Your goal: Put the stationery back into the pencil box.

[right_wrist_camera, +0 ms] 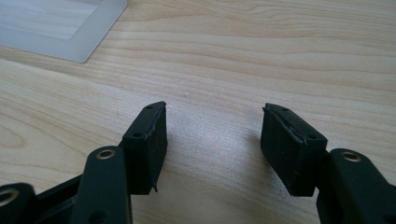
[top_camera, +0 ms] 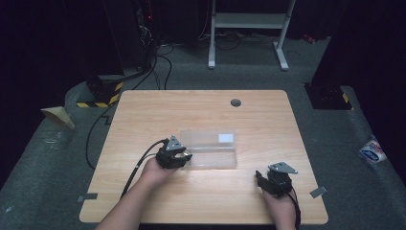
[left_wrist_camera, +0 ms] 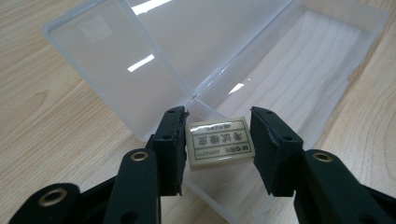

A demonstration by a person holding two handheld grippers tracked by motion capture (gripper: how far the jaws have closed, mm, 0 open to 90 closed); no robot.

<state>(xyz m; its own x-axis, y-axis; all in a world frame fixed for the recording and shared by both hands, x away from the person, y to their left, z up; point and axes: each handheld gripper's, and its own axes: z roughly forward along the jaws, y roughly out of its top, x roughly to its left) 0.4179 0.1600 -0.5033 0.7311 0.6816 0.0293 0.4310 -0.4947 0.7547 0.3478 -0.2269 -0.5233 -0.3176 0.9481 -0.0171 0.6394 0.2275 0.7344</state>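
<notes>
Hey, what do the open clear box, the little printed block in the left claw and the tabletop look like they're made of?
Box: likely thin translucent plastic, glossy; the wood grain shows through it and light glints off its open lid.
Block: probably a rubber eraser, cream with dark print and a shiny wrap; held between the left claw's pads.
Tabletop: light wood or wood-look laminate, smooth, with printed-looking grain.

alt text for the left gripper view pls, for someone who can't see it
The left gripper holds a small cream eraser with a printed label between its two black jaws, over the corner of an open clear plastic box. The box's lid lies flat on the wooden table.
</notes>
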